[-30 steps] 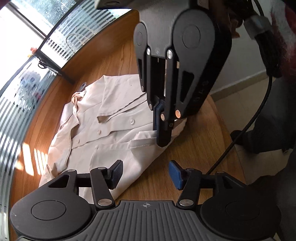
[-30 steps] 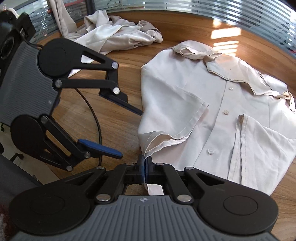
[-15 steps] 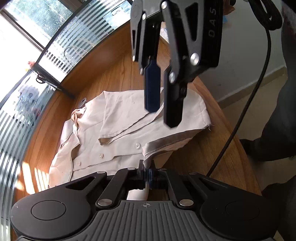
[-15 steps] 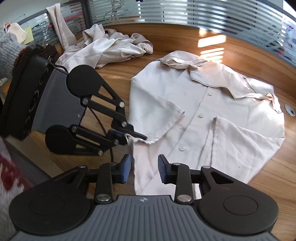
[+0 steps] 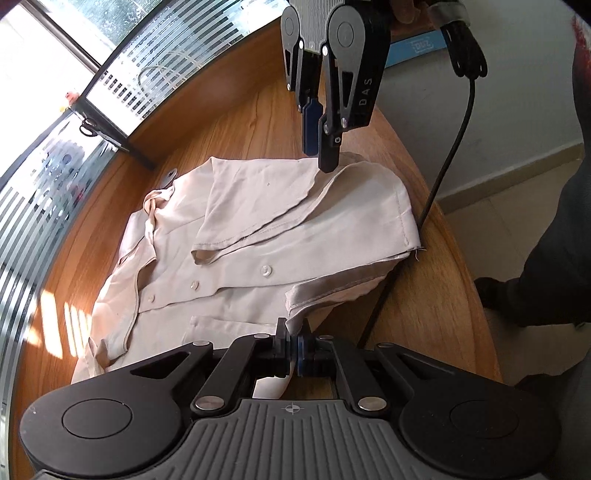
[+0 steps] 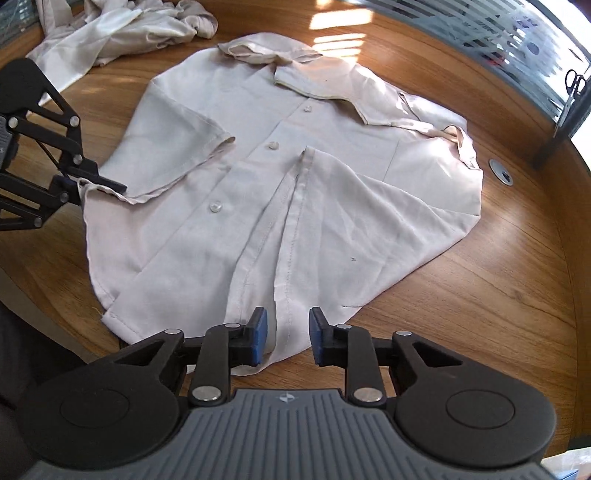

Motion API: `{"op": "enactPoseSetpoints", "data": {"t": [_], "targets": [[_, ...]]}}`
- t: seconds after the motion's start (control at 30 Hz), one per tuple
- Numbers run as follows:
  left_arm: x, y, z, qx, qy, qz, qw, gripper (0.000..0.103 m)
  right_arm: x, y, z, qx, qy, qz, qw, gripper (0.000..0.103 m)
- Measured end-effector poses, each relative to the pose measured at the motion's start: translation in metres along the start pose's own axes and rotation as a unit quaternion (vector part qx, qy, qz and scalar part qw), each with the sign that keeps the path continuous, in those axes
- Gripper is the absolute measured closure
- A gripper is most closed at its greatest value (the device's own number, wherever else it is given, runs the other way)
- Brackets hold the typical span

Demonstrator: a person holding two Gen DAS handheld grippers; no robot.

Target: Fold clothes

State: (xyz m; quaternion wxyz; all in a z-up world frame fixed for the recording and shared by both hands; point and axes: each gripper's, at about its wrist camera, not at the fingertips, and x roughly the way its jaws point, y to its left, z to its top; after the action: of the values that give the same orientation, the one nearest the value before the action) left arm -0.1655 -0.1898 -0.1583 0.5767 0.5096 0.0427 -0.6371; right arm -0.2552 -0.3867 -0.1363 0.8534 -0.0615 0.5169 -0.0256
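While the cream short-sleeved button-up shirt (image 6: pixel 280 192) lies spread front-up across the curved wooden table (image 6: pixel 498 280), filling the centre of the right wrist view, the left gripper (image 5: pixel 293 345) at the bottom centre of its own view has its black fingers with blue pads pressed together on a fold of the shirt's hem edge, the cloth rising out from between the pads. That same gripper shows at the left edge of the right wrist view (image 6: pixel 101 182), pinching the shirt's lower corner beside one folded-in sleeve. At the bottom centre of the right wrist view, the right gripper (image 6: pixel 288 339) hangs over the shirt's bottom hem with its jaws closing, a gap between the blue pads (image 6: pixel 260 334); the cloth lies under that gap, and no pad presses on it. From the left wrist view this gripper appears at the top centre (image 5: pixel 319 153), pointing down just above the shirt's far edge. A second crumpled pale garment (image 6: pixel 122 29) sits heaped in the upper left of the right wrist view, apart from the shirt. A black cable (image 5: pixel 436 184) trails down the right side of the left wrist view
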Motion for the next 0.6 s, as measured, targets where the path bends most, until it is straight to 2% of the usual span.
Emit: {"op": "enactPoseSetpoints", "data": {"t": [0.03,0.1,0.2,0.37,0.4,0.43,0.53,0.6], "targets": [[0.000,0.000,0.000,-0.001,0.001,0.002,1.0000,0.096,0.004,0.001,0.001,-0.006,0.007,0.000,1.000,0.094],[0.000,0.000,0.001,-0.003,0.001,0.006,1.0000,0.095,0.009,0.004,0.004,-0.012,0.011,0.000,1.000,0.102],[-0.001,0.001,0.001,-0.010,0.000,0.010,0.9999,0.095,0.006,0.003,0.012,0.001,-0.008,0.019,1.000,0.102],[-0.004,0.015,0.002,-0.062,-0.002,0.002,0.9981,0.096,-0.009,-0.003,0.015,0.013,-0.042,0.063,0.997,0.096],[-0.004,0.019,0.002,-0.075,-0.002,0.000,0.9972,0.096,-0.013,-0.005,0.012,0.011,-0.048,0.068,0.996,0.086],[-0.005,0.023,0.002,-0.088,-0.001,-0.003,0.9961,0.096,-0.018,-0.006,0.009,0.007,-0.050,0.074,0.996,0.072],[-0.005,0.035,0.004,-0.127,-0.001,-0.013,0.9919,0.096,-0.027,-0.008,-0.005,-0.011,-0.053,0.086,0.995,0.052],[-0.005,0.044,0.005,-0.154,0.000,-0.020,0.9879,0.096,-0.031,-0.007,-0.015,-0.027,-0.050,0.090,0.994,0.046]]}}
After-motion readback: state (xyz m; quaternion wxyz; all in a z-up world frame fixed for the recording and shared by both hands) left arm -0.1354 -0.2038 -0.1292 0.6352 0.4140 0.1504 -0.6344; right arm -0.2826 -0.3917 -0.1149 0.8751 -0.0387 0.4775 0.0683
